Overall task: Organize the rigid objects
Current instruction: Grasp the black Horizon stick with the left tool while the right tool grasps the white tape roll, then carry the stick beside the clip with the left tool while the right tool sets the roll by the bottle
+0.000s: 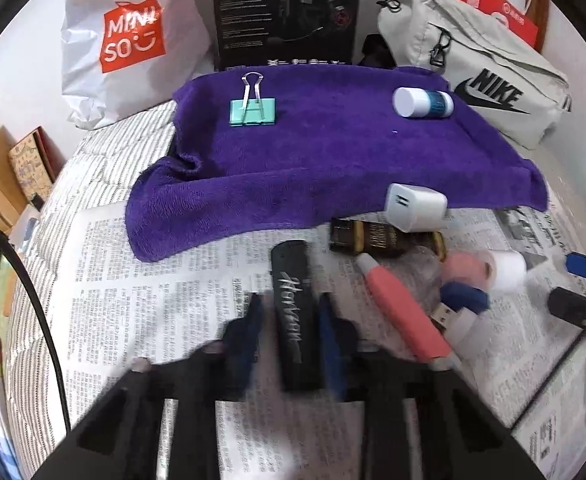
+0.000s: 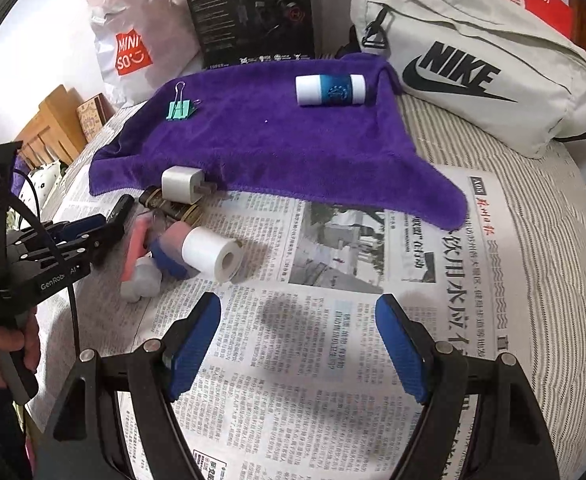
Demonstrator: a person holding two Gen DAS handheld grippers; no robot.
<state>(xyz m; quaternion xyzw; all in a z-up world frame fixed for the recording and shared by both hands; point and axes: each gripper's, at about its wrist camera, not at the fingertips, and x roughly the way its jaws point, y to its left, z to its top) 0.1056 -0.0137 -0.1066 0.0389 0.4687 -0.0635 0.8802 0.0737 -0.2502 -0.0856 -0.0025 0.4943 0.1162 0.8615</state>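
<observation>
My left gripper [image 1: 291, 320] straddles a black bar marked "Harvson" [image 1: 295, 312] lying on the newspaper; its blue pads are blurred and stand close on either side, contact unclear. It also shows in the right wrist view [image 2: 93, 228]. A purple towel [image 1: 325, 152] holds a teal binder clip [image 1: 253, 110] and a white-and-blue tube [image 1: 423, 102]. A white charger [image 1: 415, 206], a pink marker [image 1: 403, 312], a white tape roll [image 2: 211, 254] and a USB stick [image 1: 453, 314] lie in a pile. My right gripper [image 2: 299, 348] is open and empty above the newspaper.
A Miniso bag [image 1: 129, 40], a black box [image 1: 287, 12] and a grey Nike bag [image 2: 473, 60] stand behind the towel. A brown bottle [image 1: 377, 238] lies by the charger. Newspaper [image 2: 333, 360] covers the striped bedding. A black cable [image 1: 33, 300] runs at the left.
</observation>
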